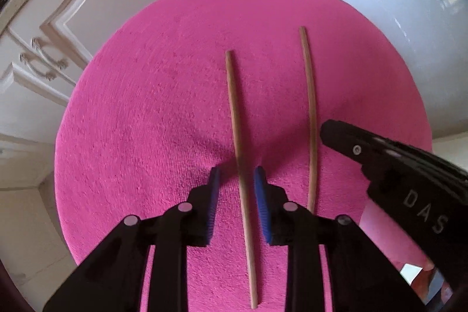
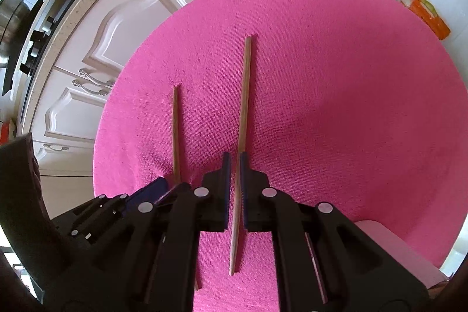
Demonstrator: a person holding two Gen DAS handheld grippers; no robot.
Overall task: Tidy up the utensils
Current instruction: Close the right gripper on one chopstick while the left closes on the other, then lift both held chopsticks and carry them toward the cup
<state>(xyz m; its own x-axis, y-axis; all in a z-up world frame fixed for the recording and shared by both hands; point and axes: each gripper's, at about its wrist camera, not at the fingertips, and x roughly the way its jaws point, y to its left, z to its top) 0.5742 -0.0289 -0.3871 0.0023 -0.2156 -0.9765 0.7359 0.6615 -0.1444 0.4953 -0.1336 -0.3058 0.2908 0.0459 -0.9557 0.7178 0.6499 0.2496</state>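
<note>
Chopsticks: left chopstick (image 1: 238,142) | right chopstick (image 2: 242,136) | thin, brown wood, near-parallel, apart

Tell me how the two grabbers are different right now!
The left gripper has its blue pads wide apart, with a clear gap on both sides of the left chopstick. The right gripper has its pads nearly together, pinching close around the right chopstick; contact is hard to confirm. Both are black with blue pads, and each straddles one wooden stick on the pink cloth.
</note>
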